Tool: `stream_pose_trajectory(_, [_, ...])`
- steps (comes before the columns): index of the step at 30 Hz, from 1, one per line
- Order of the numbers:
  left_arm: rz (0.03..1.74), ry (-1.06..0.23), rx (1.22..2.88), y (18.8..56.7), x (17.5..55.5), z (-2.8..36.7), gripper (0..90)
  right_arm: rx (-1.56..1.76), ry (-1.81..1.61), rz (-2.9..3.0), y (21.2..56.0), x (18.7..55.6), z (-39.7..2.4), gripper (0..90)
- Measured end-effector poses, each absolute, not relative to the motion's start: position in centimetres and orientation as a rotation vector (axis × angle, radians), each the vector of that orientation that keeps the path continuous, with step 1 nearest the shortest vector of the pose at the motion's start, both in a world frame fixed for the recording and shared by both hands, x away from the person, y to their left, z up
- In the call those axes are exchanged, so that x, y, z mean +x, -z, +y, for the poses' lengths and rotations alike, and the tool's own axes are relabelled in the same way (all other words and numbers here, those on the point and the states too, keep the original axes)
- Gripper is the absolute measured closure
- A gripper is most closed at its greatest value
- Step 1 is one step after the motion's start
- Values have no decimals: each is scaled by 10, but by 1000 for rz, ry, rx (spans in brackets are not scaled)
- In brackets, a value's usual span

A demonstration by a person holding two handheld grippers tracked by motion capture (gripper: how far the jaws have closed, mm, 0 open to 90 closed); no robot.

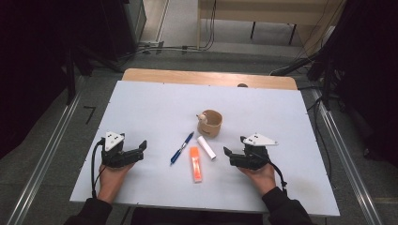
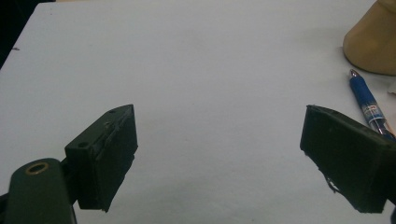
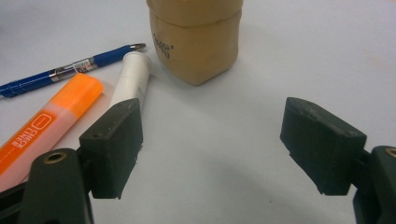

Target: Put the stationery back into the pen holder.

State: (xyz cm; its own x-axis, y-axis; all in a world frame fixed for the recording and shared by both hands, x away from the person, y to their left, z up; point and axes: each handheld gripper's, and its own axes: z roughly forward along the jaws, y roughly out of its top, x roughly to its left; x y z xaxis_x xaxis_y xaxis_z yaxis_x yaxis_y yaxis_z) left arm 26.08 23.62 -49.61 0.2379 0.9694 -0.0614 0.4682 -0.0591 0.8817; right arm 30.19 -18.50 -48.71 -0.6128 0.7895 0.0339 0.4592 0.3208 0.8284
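A tan holder cup (image 1: 210,123) stands near the middle of the white table (image 1: 155,103). In front of it lie a blue pen (image 1: 182,147), an orange highlighter (image 1: 195,164) and a white tube-shaped marker (image 1: 206,147). My left gripper (image 1: 142,147) rests open at the left, jaws wide apart over bare table (image 2: 215,154), with the pen (image 2: 369,108) to its right. My right gripper (image 1: 228,153) is open at the right. Its jaws (image 3: 210,149) hold nothing; the marker (image 3: 133,77), highlighter (image 3: 46,126), pen (image 3: 70,69) and cup (image 3: 198,39) lie ahead of it.
The table's wooden far edge (image 1: 206,77) shows beyond the white sheet. Metal rails (image 1: 44,159) run along the floor on both sides, and cables (image 1: 178,47) lie on the floor behind the table.
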Motion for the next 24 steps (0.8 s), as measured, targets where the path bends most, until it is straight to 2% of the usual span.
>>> stream_pose_trajectory(24, [1348, -735, 1674, 498, 262, 226, 117, 1065, -1208, 2261, 494, 302, -163, 200])
